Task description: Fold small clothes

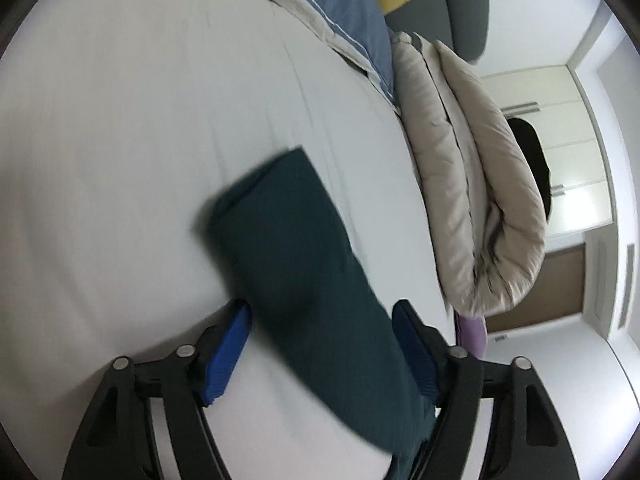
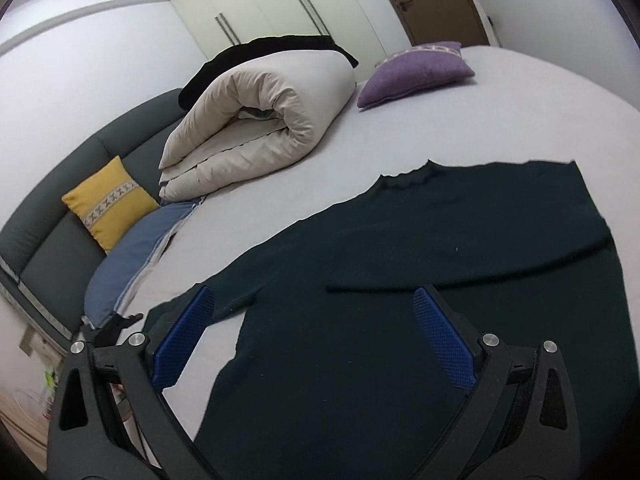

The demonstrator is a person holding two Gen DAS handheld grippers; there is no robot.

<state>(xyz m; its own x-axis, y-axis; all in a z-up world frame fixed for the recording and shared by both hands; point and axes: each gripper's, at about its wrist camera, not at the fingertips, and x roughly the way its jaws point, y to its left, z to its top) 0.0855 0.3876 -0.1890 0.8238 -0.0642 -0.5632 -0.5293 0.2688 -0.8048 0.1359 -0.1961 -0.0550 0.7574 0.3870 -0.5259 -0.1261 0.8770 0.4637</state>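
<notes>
A dark green long-sleeved sweater (image 2: 400, 320) lies flat on the pale bed sheet (image 2: 520, 112), one sleeve folded across its body and the other sleeve stretched out to the left. In the left wrist view that sleeve (image 1: 296, 264) runs between the blue pads of my left gripper (image 1: 324, 316), which is open and just above it. My right gripper (image 2: 316, 300) is open and empty, hovering over the sweater's body below the folded sleeve.
A rolled beige duvet (image 2: 256, 120) with a black garment (image 2: 272, 46) on it lies on the bed. A purple cushion (image 2: 416, 74), a blue pillow (image 2: 132, 256), a yellow cushion (image 2: 108, 204) and a grey headboard (image 2: 48, 256) lie beyond. Wardrobe doors (image 2: 256, 4) stand behind.
</notes>
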